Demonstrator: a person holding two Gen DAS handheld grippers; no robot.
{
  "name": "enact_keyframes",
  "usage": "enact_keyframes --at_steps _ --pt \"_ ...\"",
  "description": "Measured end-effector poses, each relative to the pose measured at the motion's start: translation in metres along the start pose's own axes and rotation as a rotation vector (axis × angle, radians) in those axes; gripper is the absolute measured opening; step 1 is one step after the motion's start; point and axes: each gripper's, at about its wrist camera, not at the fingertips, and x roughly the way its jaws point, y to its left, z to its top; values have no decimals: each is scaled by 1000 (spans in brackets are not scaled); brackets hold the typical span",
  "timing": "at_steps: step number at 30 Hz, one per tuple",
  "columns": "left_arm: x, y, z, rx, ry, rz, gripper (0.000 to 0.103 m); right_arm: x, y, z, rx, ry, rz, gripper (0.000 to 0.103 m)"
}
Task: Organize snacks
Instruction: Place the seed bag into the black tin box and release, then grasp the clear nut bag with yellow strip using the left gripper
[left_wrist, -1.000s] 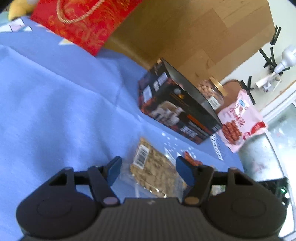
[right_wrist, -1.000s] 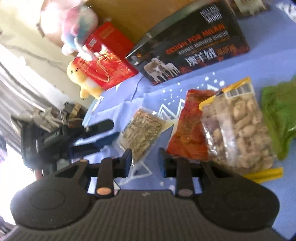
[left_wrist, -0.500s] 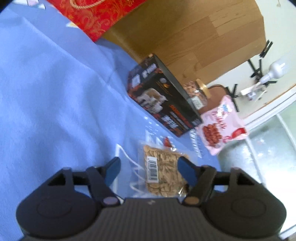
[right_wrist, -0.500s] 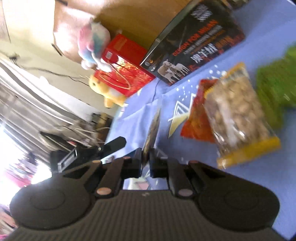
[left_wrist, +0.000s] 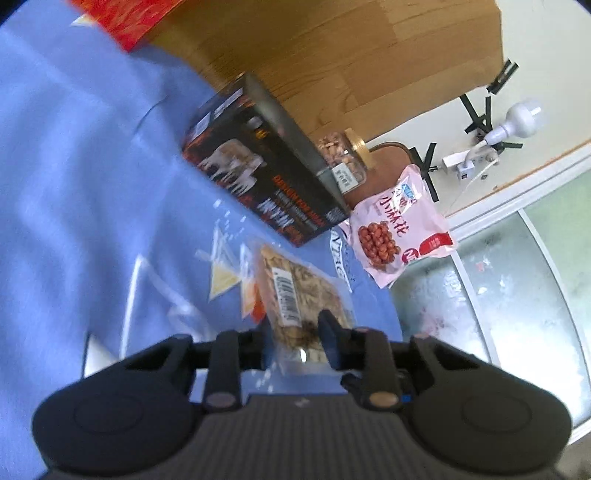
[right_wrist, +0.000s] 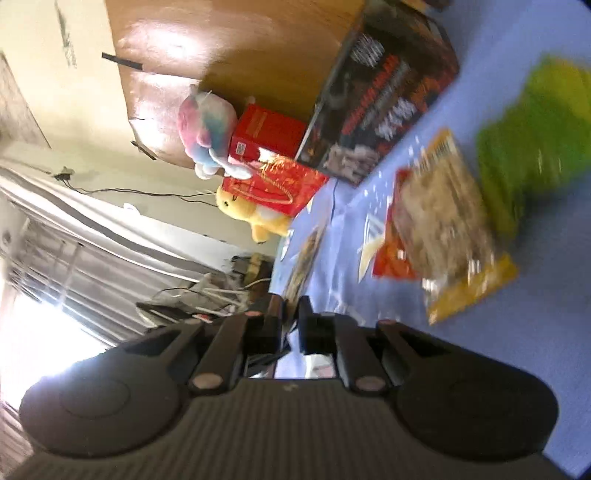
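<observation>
A clear seed packet (left_wrist: 291, 291) with a barcode label is lifted off the blue cloth (left_wrist: 74, 184). Its near end sits between the fingers of my left gripper (left_wrist: 295, 326), whose jaws are closing and pinch it. In the right wrist view a seed packet (right_wrist: 308, 251) shows edge-on and runs out from my right gripper (right_wrist: 291, 308), which is shut on its near edge. An orange packet (right_wrist: 388, 254) and a peanut bag (right_wrist: 443, 221) with yellow trim lie stacked on the cloth, beside a blurred green bag (right_wrist: 532, 147).
A black box (left_wrist: 266, 173) lies at the back, with a glass nut jar (left_wrist: 343, 155) and a pink snack bag (left_wrist: 395, 229) past it. A red gift bag (right_wrist: 277, 184) and plush toys (right_wrist: 210, 125) stand at the left. The bed edge drops off near the pink bag.
The right gripper shut on the seed packet and tipped it on edge. The left jaws, wide before, closed onto the packet's end. Both views swung and rolled.
</observation>
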Motion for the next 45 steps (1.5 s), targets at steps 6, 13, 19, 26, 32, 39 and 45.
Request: enact_keyframes --at_steps 6,13,19,26,32,39,45 --pt "16 -40 50 145 -44 38 24 15 40 40 -223 -81 -111 13" --pt "67 -58 118 204 -70 67 24 40 54 107 -391 -161 -271 18" --pt "120 -47 144 183 -49 145 32 62 41 141 -499 -171 -456 26" --pt "125 -55 140 240 -95 233 46 77 51 120 -771 -255 -703 36" --pt "91 -68 117 249 -116 202 46 33 64 94 -773 -327 -645 36" --pt "57 -52 31 222 -10 110 46 -20 41 12 -673 -205 -541 41" --pt "75 -33 -6 138 92 80 47 -10 17 -24 -675 -98 -603 42"
